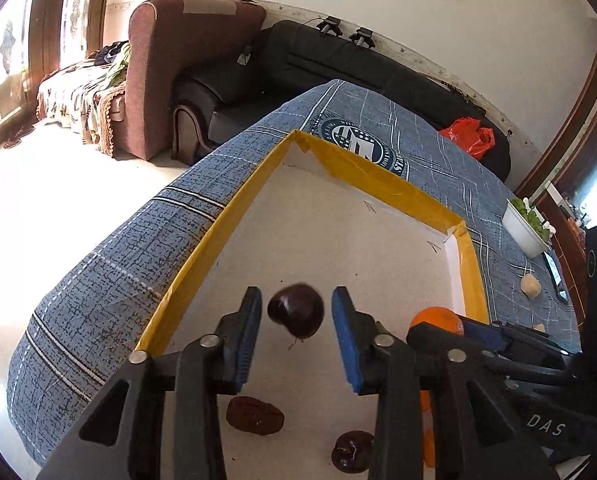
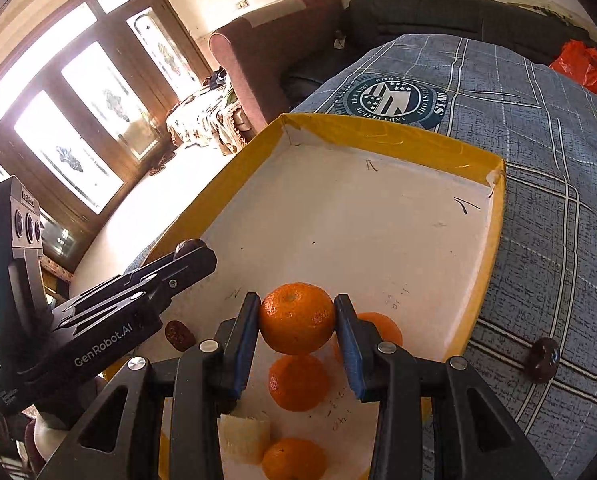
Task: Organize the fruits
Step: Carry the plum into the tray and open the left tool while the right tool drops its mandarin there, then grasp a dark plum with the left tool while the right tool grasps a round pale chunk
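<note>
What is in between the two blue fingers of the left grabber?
A dark purple fruit sits between the left gripper pads, with gaps on both sides, above the yellow-rimmed tray. The left wrist view shows it.

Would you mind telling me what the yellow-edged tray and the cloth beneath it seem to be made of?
The tray looks like cardboard or paperboard: a matte white floor with pen marks, and folded corners. Its rim seems wrapped in glossy yellow tape, which is wrinkled and catches the light. The cloth looks like a woven fabric, matte, printed with a blue-grey plaid and a round emblem; it drapes softly over the edge.
</note>
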### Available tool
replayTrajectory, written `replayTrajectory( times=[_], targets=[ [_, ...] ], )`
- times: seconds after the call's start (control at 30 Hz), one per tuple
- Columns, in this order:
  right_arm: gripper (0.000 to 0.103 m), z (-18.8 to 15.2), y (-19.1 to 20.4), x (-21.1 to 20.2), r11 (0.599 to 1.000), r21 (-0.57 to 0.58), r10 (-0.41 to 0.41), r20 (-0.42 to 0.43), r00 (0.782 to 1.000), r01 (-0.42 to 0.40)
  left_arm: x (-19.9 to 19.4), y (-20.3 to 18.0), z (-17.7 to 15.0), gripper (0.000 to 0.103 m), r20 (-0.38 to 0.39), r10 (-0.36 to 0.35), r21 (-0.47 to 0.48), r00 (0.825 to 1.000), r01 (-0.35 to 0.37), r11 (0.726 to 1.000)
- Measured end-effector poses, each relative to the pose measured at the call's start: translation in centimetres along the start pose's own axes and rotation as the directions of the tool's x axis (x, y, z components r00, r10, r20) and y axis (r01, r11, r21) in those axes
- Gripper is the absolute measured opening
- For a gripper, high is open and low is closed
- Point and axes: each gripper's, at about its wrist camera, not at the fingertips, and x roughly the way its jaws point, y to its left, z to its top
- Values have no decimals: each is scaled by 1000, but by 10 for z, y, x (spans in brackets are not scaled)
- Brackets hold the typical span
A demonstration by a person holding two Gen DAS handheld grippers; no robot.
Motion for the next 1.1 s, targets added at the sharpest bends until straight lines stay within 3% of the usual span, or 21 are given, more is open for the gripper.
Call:
replayTrajectory(
  times=[0.07,0.2,0.33,0.6,0.87,1.1],
  targets=[
    [43,0,2,2,1000,-4,-5,-2,1000,4,-4,2,-1,56,11,-1,-2,1000,1,1000],
    [45,2,5,3,1000,-3,-9,9,1000,9,-10,5,-2,60,13,-12,-16,1000,12,1000],
    [51,1,9,-10,1000,-13,-16,41,999,17,-23,12,-6,72,27,-33,-57,999,35,998],
    [55,-15,8,-47,998,-37,-45,97,994,48,-57,-14,-29,73,75,-14,-42,997,17,999],
    [59,-51,-22,-92,997,29,-77,147,986,74,-94,-59,-59,74,158,112,71,981,-124,990],
    [60,-88,-61,-124,989,122,-108,177,978,87,-109,-84,-74,76,179,135,141,975,-161,977]
  ],
)
